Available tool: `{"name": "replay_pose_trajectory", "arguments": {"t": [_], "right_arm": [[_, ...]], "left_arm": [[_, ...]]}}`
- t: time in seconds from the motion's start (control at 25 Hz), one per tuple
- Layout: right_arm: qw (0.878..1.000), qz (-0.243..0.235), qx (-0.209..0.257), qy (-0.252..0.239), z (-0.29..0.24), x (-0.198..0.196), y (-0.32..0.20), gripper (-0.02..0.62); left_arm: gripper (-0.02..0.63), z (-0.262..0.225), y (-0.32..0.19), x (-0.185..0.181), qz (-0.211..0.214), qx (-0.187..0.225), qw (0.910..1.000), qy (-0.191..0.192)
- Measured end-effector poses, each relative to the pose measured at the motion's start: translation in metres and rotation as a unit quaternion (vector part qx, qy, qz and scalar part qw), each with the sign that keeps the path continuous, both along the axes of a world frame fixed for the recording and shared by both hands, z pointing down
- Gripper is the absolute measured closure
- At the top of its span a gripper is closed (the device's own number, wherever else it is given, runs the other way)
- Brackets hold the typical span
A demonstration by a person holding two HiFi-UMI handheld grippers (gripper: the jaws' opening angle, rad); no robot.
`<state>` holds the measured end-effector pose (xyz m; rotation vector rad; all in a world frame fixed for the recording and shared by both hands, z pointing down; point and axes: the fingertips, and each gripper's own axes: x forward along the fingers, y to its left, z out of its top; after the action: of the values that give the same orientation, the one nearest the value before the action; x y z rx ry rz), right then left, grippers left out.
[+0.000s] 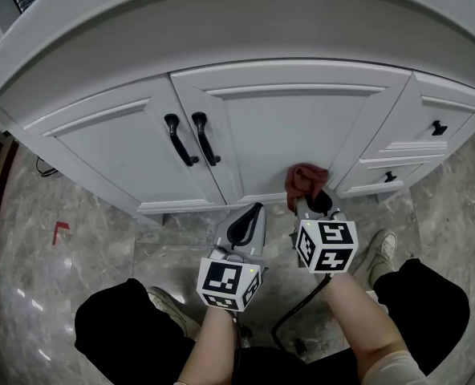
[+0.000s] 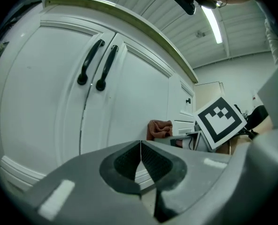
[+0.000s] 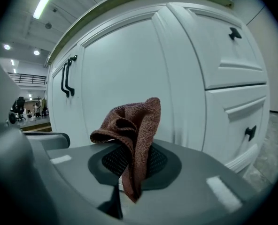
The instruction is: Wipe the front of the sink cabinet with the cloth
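Observation:
A white sink cabinet (image 1: 294,127) with two doors and black handles (image 1: 191,139) fills the head view. My right gripper (image 1: 311,203) is shut on a reddish-brown cloth (image 1: 304,180), which is bunched against the lower right corner of the right door. In the right gripper view the cloth (image 3: 132,135) stands up crumpled between the jaws of that gripper (image 3: 129,165), close to the door panel (image 3: 125,74). My left gripper (image 1: 248,224) is shut with nothing in it, held just left of the right one and a little back from the cabinet base; its jaws meet in the left gripper view (image 2: 140,161).
Drawers with small black knobs (image 1: 438,127) sit right of the doors. The countertop edge (image 1: 221,14) overhangs the cabinet. Grey marble floor (image 1: 77,239) lies below, with the person's knees and shoes (image 1: 378,255) close behind the grippers.

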<state>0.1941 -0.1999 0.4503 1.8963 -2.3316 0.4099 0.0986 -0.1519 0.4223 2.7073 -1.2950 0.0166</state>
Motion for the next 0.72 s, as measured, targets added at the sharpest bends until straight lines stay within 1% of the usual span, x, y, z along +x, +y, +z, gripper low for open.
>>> {"name": "replay_pose_trajectory", "arguments": {"t": [0.12, 0.32, 0.48, 0.6, 0.72], "right_arm": [[1.000, 0.019, -0.004, 0.004, 0.001, 0.020, 0.002, 0.514], [0.998, 0.060, -0.008, 0.008, 0.002, 0.059, 0.007, 0.514], [0.998, 0.068, -0.007, -0.005, 0.005, 0.071, 0.010, 0.509], [0.995, 0.094, -0.015, 0.003, 0.009, 0.085, 0.016, 0.511], [0.993, 0.117, -0.021, 0.016, 0.012, 0.094, 0.023, 0.513]], "left_arm": [[0.606, -0.001, 0.001, 0.016, 0.014, 0.000, 0.9999, 0.004], [0.606, -0.001, 0.000, 0.032, 0.026, -0.001, 0.9996, 0.011], [0.606, 0.004, 0.002, 0.043, 0.041, -0.003, 0.9991, 0.007], [0.606, 0.004, 0.006, 0.051, 0.049, -0.004, 0.9988, 0.007], [0.606, 0.006, 0.007, 0.050, 0.050, -0.006, 0.9987, 0.005]]}}
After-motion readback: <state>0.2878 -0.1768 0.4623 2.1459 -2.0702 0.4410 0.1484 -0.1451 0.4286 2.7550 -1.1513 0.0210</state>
